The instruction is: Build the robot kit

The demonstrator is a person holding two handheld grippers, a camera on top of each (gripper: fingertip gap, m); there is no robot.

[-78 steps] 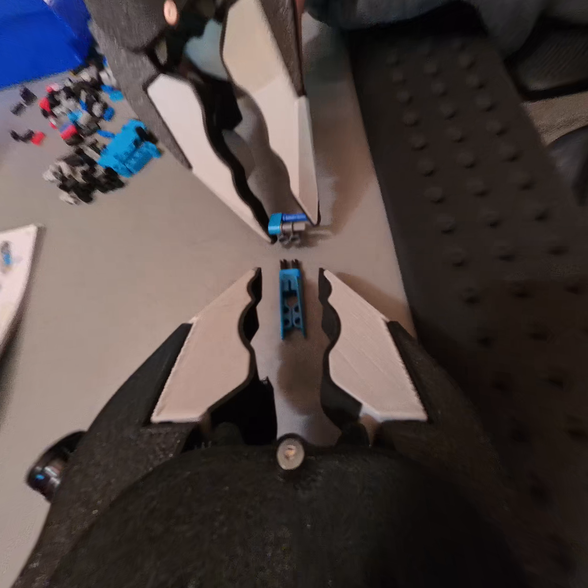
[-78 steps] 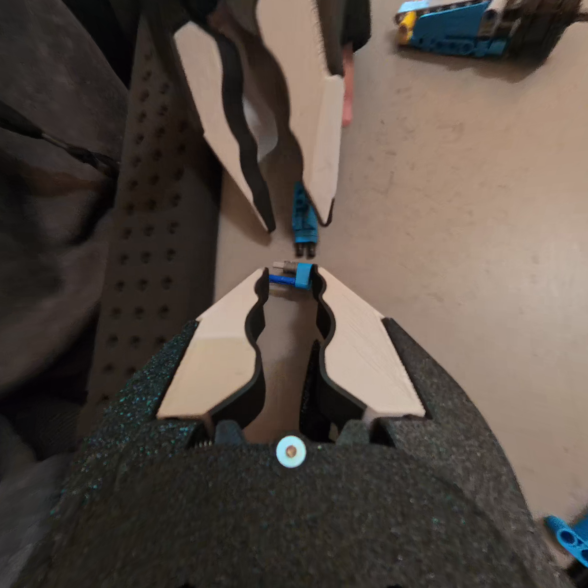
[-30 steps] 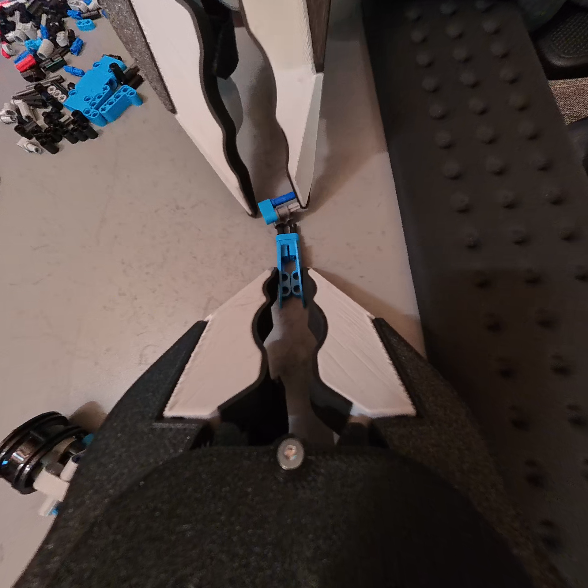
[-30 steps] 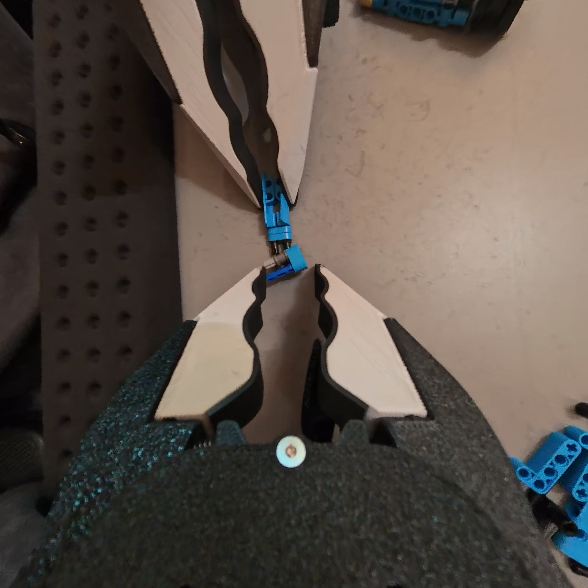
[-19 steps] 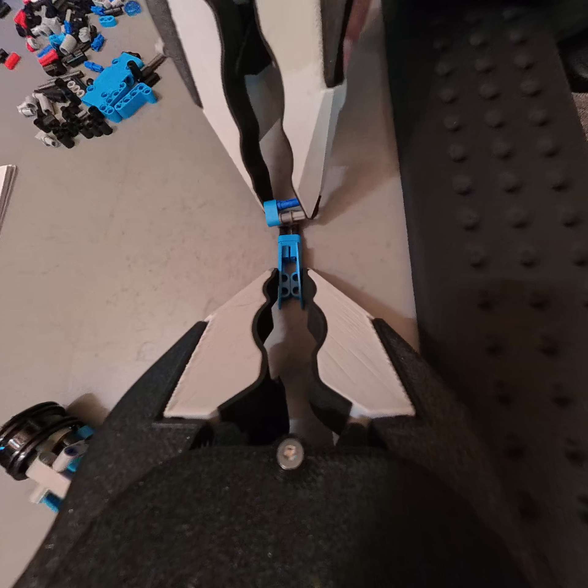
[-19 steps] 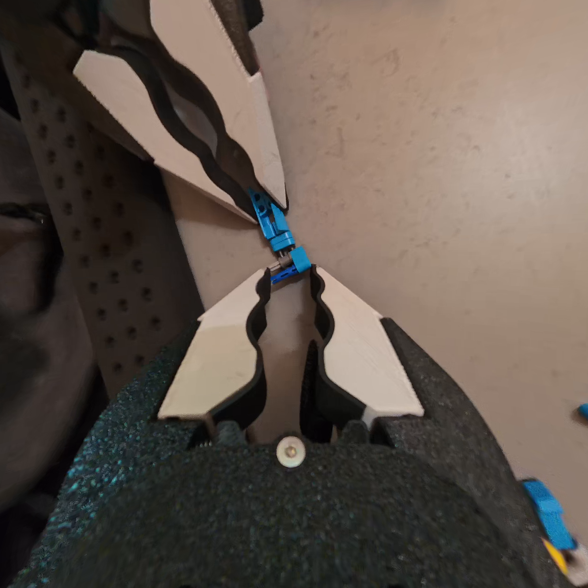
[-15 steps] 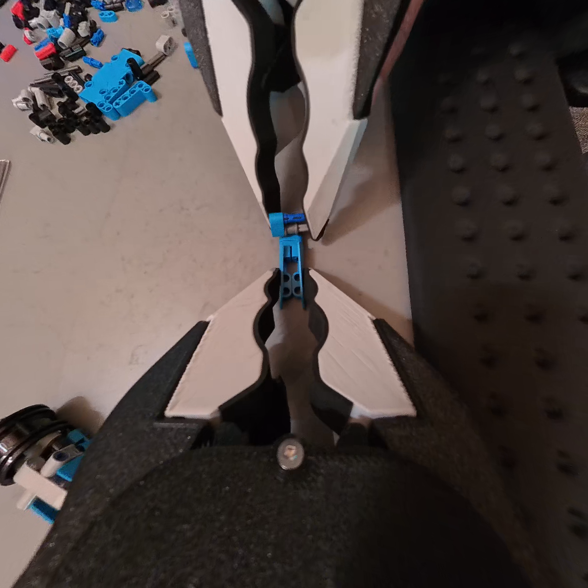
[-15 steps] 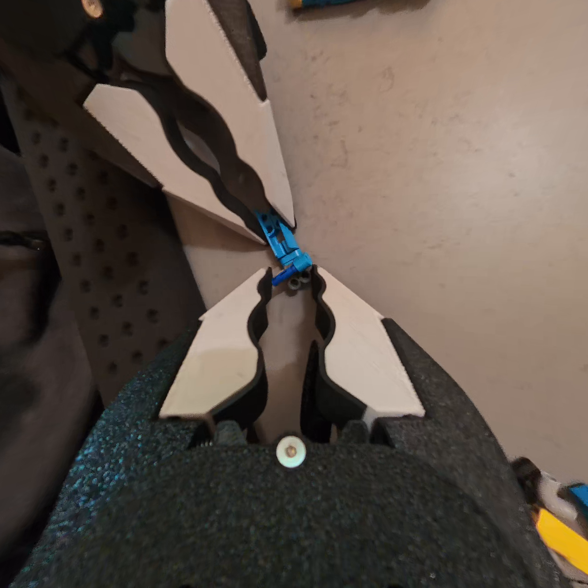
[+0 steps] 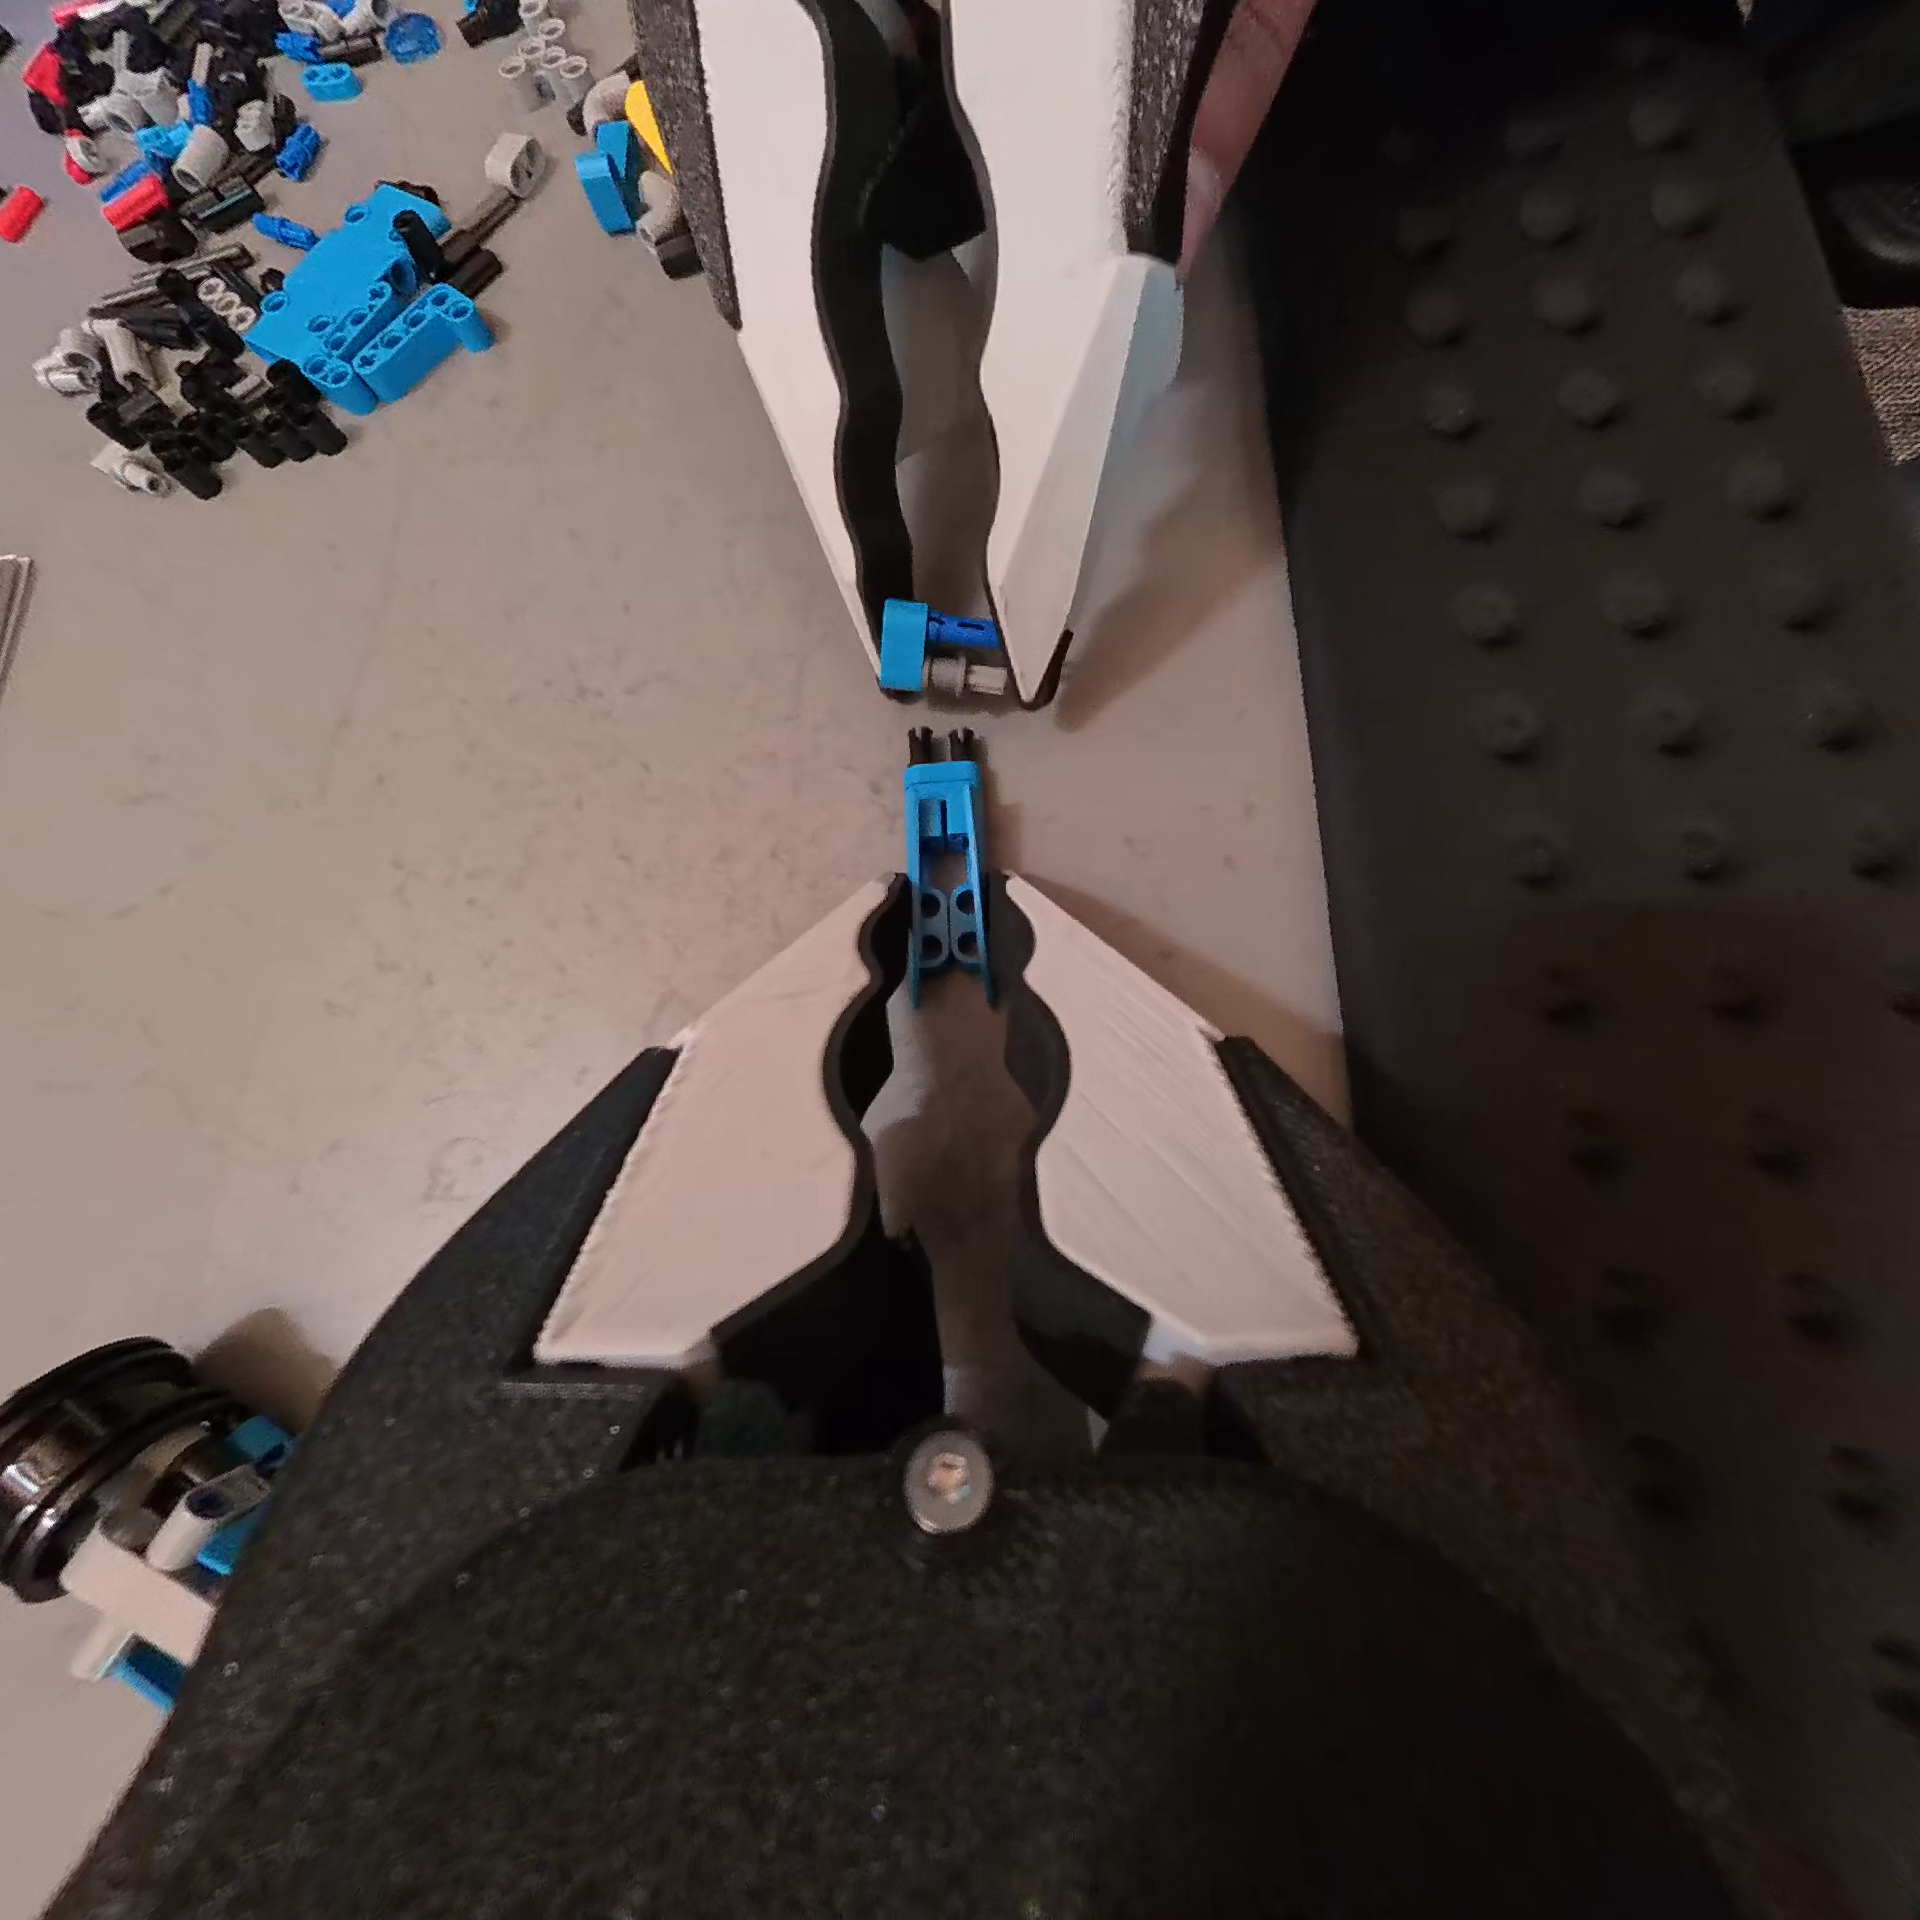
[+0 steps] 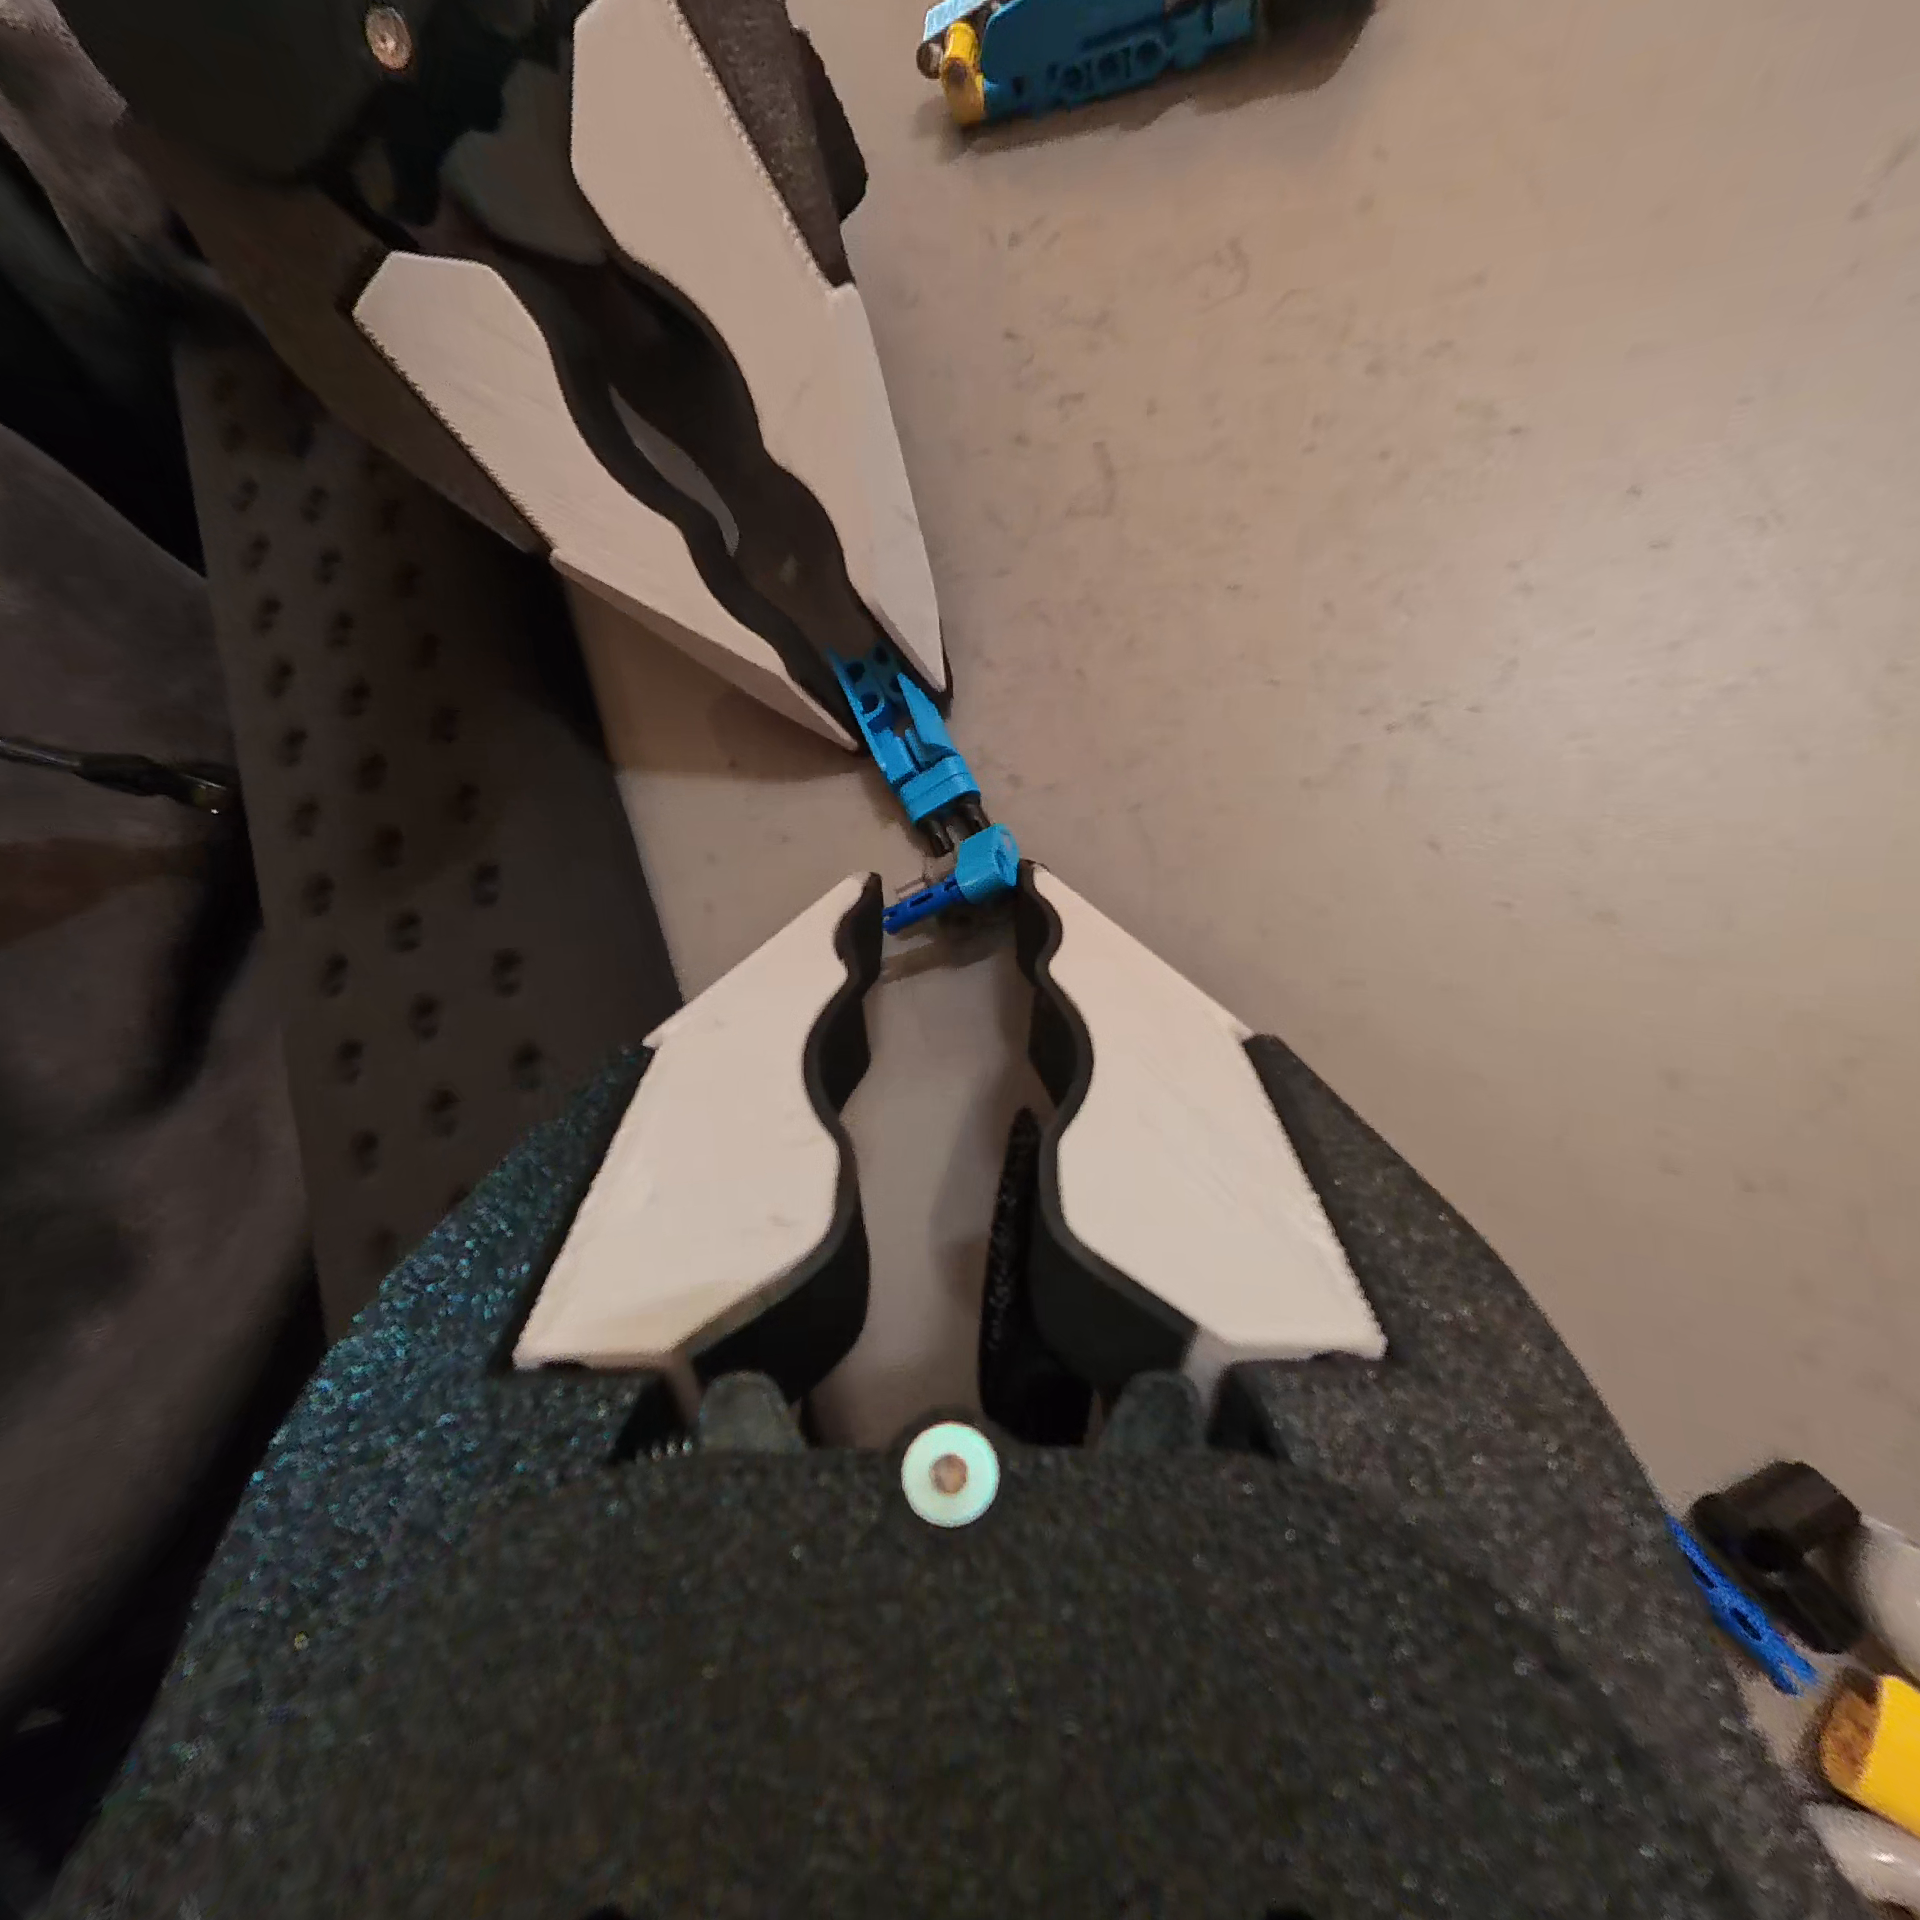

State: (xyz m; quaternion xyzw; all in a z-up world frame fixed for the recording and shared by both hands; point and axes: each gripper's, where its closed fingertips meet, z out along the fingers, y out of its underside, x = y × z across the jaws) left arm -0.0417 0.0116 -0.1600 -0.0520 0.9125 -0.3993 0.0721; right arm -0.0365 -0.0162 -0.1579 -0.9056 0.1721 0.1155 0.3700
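My left gripper point(image 9: 948, 883) is shut on a long blue connector piece point(image 9: 943, 831) with two black pins at its far tip. My right gripper point(image 10: 948, 883) is shut on a small blue connector point(image 10: 982, 860) with a blue pin and a grey pin, held crosswise between its tips. The two grippers face each other tip to tip over the beige table point(image 9: 468, 831). In the left wrist view the right gripper point(image 9: 961, 686) holds the small connector point(image 9: 904, 644) a short gap beyond the black pins. In the right wrist view the left gripper point(image 10: 896, 717) brings the long piece point(image 10: 914, 748) right up to the small connector.
A pile of loose black, grey, red and blue pieces point(image 9: 197, 312) lies at the far left. A black wheel assembly point(image 9: 94, 1475) sits by my left gripper. A black dotted mat point(image 9: 1610, 727) runs along the table edge. A blue and yellow assembly point(image 10: 1091, 52) lies beyond. Only a small space, under 4 cm, lies between the two pairs of fingers. My left gripper's tips are some 15 cm from the black wheel assembly point(image 9: 94, 1475).
Both grippers closed on their pieces and brought them tip to tip. Half a second ago the pieces touched; now a small gap shows between them in the left wrist view.
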